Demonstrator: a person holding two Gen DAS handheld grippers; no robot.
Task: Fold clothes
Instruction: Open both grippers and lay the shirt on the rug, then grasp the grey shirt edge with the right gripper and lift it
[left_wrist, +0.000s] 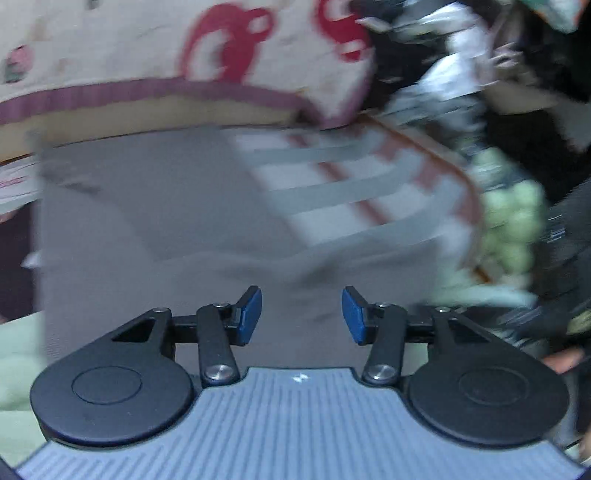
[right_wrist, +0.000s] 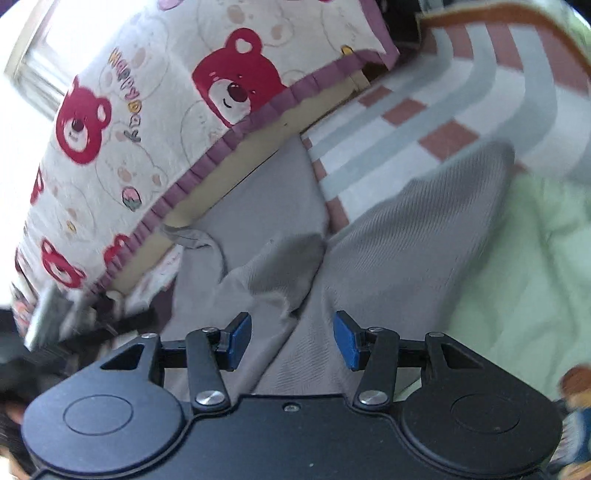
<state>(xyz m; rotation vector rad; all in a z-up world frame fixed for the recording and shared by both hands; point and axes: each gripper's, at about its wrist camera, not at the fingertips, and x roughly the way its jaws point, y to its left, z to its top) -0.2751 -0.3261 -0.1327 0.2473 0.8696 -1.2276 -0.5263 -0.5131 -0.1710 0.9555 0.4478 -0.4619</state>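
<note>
- We find the grey ribbed knit garment lying on a striped mat of white, grey and brick-red bands, beside a bed with a cream cover printed with red bears.
- Part of the garment also rests on a pale green quilted cloth on the right of the right wrist view.
- In the left wrist view the same garment shows as a broad, fairly flat grey panel, though heavy blur hides its edges.
- The left gripper stands with its blue pads apart over the grey cloth; nothing is between them.
- The right gripper is likewise parted, and its pads press on nothing, although the grey fabric passes beneath the gap.
- In the right wrist view one section lies doubled over another, with a rumpled pocket where they meet near the middle.
- We judge the folding to be partly done: at least one fold appears laid, but the piece is not yet a compact, squared bundle.
- In our judgement, the creases still need smoothing and a further fold remains.
- No finished stack of clothes is visible in either view.
</note>
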